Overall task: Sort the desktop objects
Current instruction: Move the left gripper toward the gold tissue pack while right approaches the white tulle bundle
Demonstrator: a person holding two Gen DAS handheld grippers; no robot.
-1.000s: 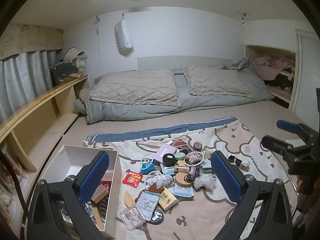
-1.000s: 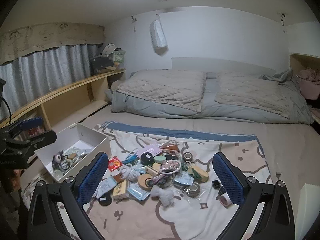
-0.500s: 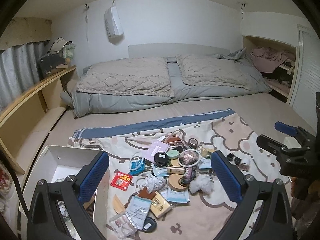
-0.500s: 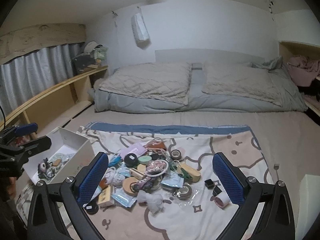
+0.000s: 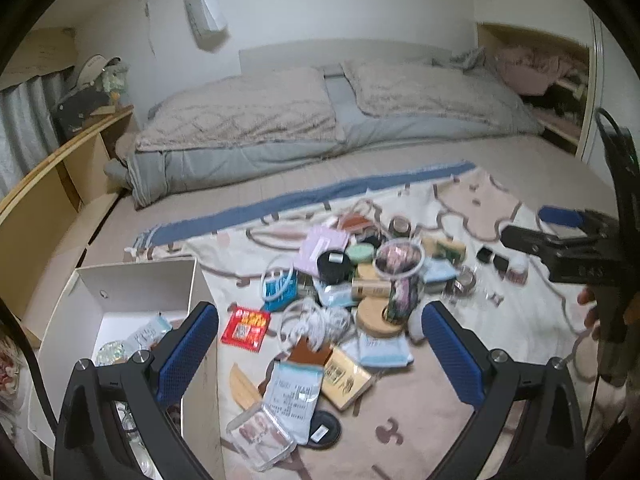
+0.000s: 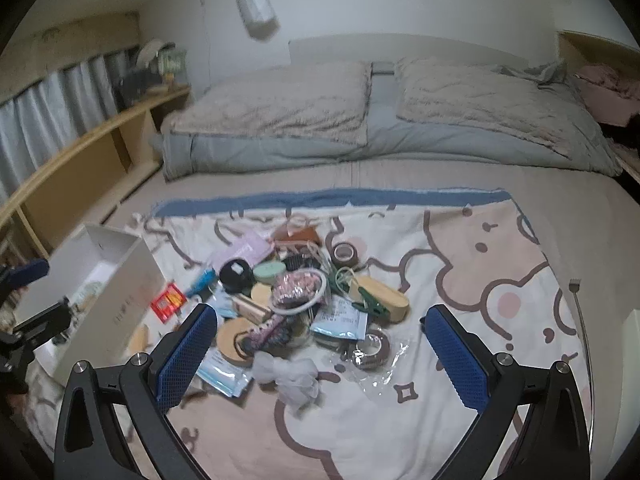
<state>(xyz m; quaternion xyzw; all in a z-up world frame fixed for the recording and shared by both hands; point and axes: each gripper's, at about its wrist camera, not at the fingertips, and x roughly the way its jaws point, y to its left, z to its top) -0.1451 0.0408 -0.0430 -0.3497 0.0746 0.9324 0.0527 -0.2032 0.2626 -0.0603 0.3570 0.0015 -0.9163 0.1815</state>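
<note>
Bed blanket (image 6: 460,280) – blurred clutter pile (image 6: 288,296); box (image 5: 132,300) contents half-hidden.

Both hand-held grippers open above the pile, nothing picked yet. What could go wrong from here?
1. The pile is tightly overlapped: closing on the black round jar may also catch or nudge the mint lid beside it.
2. The loose clear plastic wrap around the tape roll may slip or drag the roll along.
3. The left hand-held gripper hangs by the white box wall; a swing may knock it.
</note>
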